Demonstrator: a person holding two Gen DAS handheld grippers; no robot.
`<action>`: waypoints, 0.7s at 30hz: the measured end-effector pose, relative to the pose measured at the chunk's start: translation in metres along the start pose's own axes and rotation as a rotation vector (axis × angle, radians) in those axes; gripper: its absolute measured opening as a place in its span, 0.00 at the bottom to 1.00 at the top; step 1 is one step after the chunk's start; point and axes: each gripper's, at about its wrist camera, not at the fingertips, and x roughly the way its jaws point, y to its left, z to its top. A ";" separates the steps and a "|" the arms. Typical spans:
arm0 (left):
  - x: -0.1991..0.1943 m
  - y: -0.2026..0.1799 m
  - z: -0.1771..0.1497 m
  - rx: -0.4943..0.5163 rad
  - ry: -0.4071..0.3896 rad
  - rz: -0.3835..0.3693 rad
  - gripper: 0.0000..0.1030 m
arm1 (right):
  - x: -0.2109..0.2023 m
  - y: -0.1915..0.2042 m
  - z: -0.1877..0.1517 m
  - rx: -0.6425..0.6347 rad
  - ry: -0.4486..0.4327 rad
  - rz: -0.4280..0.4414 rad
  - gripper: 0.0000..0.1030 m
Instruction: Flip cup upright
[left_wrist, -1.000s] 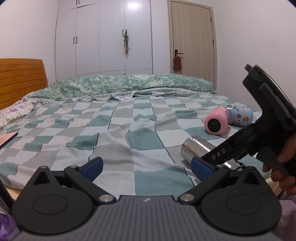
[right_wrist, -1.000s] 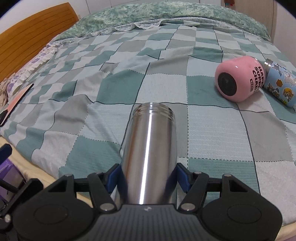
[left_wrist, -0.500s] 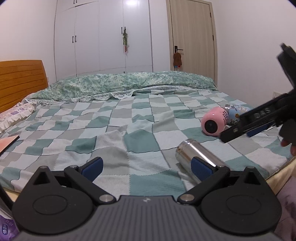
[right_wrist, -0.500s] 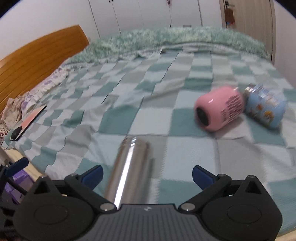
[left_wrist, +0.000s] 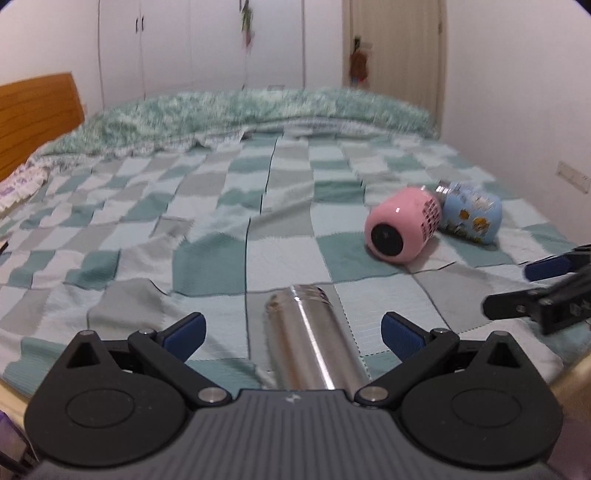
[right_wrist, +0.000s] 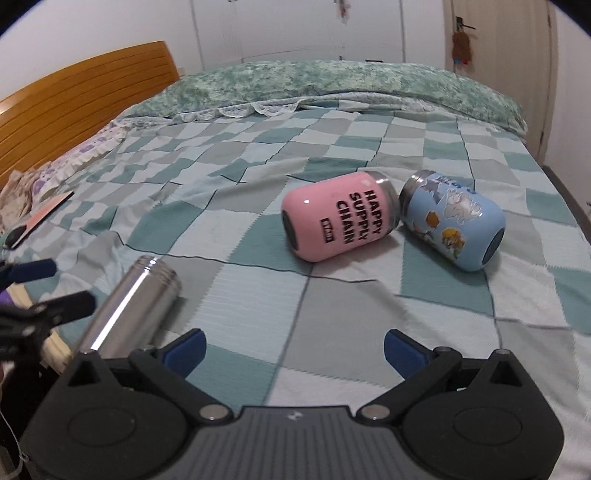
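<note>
A steel cup (left_wrist: 314, 343) lies on its side on the checked bedspread, mouth pointing away, between the open fingers of my left gripper (left_wrist: 293, 334), which does not touch it. It also shows at the left of the right wrist view (right_wrist: 131, 306). My right gripper (right_wrist: 293, 349) is open and empty over the blanket, facing a pink cup (right_wrist: 340, 216) and a blue cartoon cup (right_wrist: 452, 219), both on their sides and touching. In the left wrist view the pink cup (left_wrist: 404, 229) and blue cup (left_wrist: 471, 212) lie far right, and the right gripper (left_wrist: 546, 284) enters from the right edge.
The bed's near edge (left_wrist: 569, 373) runs just under both grippers. A wooden headboard (right_wrist: 81, 110) stands at the left, a green duvet (right_wrist: 332, 85) at the far end. A pink flat object (right_wrist: 48, 212) lies at the bed's left side. A door (right_wrist: 495, 55) is behind.
My right gripper let go of the steel cup, opened and swung right toward the pink and blue cups. My left gripper moved right, so the steel cup lies between its fingers.
</note>
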 end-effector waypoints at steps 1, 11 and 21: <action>0.007 -0.004 0.003 -0.004 0.028 0.007 1.00 | 0.000 -0.005 -0.001 -0.015 -0.007 0.010 1.00; 0.049 -0.022 0.017 0.019 0.228 0.079 1.00 | 0.010 -0.018 -0.011 -0.147 -0.043 0.092 1.00; 0.073 -0.022 0.018 -0.043 0.352 0.095 0.83 | 0.022 -0.010 -0.011 -0.199 -0.037 0.122 1.00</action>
